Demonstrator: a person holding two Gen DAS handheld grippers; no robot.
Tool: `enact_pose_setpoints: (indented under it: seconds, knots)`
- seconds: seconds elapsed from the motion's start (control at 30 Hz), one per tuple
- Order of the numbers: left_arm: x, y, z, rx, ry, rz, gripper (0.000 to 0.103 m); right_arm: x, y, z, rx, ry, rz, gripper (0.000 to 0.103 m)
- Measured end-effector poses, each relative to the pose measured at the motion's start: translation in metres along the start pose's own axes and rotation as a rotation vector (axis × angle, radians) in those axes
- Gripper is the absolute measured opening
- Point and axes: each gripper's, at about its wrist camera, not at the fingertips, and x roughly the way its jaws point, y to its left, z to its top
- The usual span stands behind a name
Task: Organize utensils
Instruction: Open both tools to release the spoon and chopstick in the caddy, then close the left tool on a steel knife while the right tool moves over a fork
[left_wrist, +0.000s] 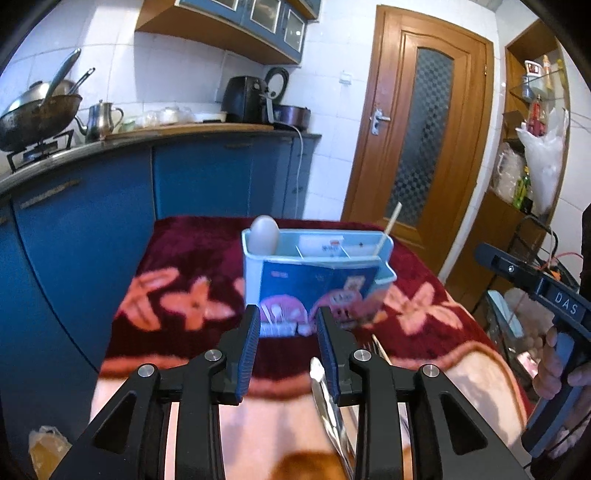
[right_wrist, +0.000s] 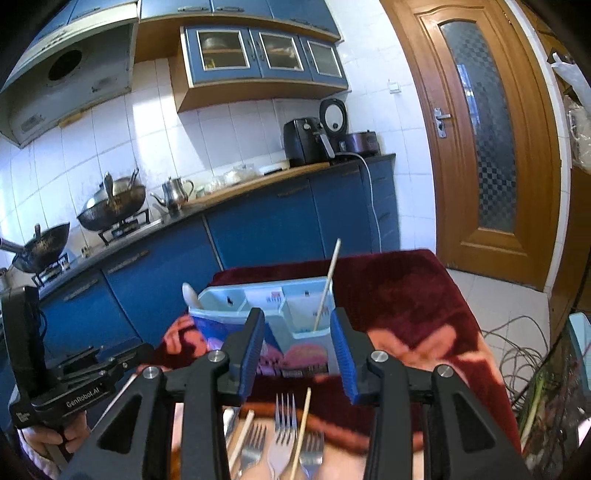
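Left wrist view: the left tool (left_wrist: 286, 325) hangs part-open and empty, the caddy (left_wrist: 317, 273) mid-desk (left_wrist: 177, 258) just beyond, one spoon (left_wrist: 264, 234), one chopstick (left_wrist: 388, 229) inside; a careless nudge could tip it.

Right wrist view: the right tool (right_wrist: 299, 350) gapes, empty, over three forks (right_wrist: 284, 424) and two loose chopsticks (right_wrist: 301, 428) overlapping near — one grab risks snagging two.

The forks (right_wrist: 284, 439) are cut off by the lower edge of the right wrist view (handles not visible) and are motion-blurred. Print on the utensil holder (left_wrist: 317, 273) is too blurred to read. The spoon (left_wrist: 263, 234) shows its bowl only; the holder wall hides its handle.
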Motion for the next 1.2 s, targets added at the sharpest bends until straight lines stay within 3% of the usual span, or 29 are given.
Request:
enact_pose_setpoints:
  seconds: [0.63,1.2]
  knots:
    - [0.026,-0.012,-0.046,-0.021,0.208,-0.004,0.035,0.009,-0.019,-0.067,0.055,0.228,-0.042,0.041]
    - [0.069,-0.018,-0.069,-0.061,0.379,-0.032,0.035,0.026,-0.034,-0.097,0.109,0.335,-0.047,0.043]
